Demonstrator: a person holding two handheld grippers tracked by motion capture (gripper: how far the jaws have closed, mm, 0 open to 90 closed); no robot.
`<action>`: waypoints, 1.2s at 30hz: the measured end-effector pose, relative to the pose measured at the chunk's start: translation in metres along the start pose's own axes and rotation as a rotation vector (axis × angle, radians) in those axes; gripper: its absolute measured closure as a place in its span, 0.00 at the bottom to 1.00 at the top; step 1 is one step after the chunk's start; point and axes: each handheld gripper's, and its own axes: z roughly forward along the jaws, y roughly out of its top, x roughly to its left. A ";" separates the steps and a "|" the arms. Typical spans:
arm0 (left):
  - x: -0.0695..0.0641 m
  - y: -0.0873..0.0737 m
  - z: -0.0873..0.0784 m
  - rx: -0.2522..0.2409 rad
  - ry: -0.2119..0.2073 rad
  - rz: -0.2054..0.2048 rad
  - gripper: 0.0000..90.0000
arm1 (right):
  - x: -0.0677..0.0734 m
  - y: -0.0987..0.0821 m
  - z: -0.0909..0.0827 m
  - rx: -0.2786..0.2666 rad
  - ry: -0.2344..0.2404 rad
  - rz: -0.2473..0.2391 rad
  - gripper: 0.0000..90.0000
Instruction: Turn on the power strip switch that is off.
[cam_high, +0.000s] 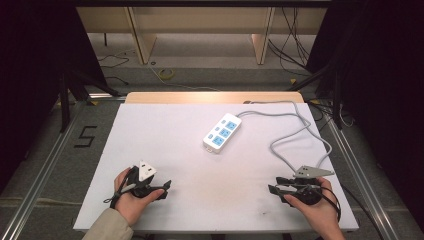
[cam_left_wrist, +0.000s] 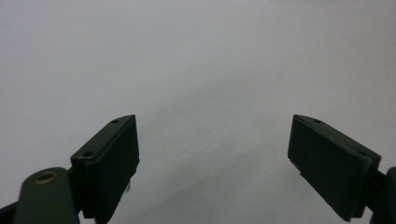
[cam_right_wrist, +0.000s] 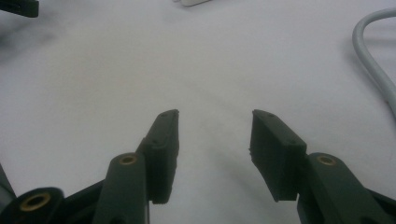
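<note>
A white power strip (cam_high: 222, 132) with blue sockets lies at an angle in the middle of the white table (cam_high: 165, 130). Its grey cable (cam_high: 300, 131) loops off to the right, and a stretch of that cable (cam_right_wrist: 373, 60) curves along the right edge of the right gripper view. My left gripper (cam_high: 159, 186) rests near the front left in a hand. Its jaws (cam_left_wrist: 215, 130) stand wide open over bare tabletop. Low over the table at the front right, my right gripper (cam_high: 276, 184) points left, open (cam_right_wrist: 215, 121) with nothing between its fingers.
Past the table's far edge is a wooden strip (cam_high: 215, 96), then floor with cables and wooden furniture legs. Metal rails (cam_high: 45, 160) run along both sides. A corner of the power strip (cam_right_wrist: 191, 2) shows at the top of the right gripper view.
</note>
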 end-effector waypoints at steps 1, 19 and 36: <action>0.000 0.001 -0.001 -0.003 0.006 0.007 0.19 | 0.000 0.000 0.000 0.001 0.000 -0.001 0.59; 0.000 0.001 -0.002 -0.011 0.009 -0.003 0.20 | 0.004 0.015 -0.002 0.107 -0.040 -0.047 1.00; 0.000 0.001 -0.001 -0.010 0.007 -0.002 0.20 | 0.008 0.032 0.006 0.187 -0.039 -0.071 1.00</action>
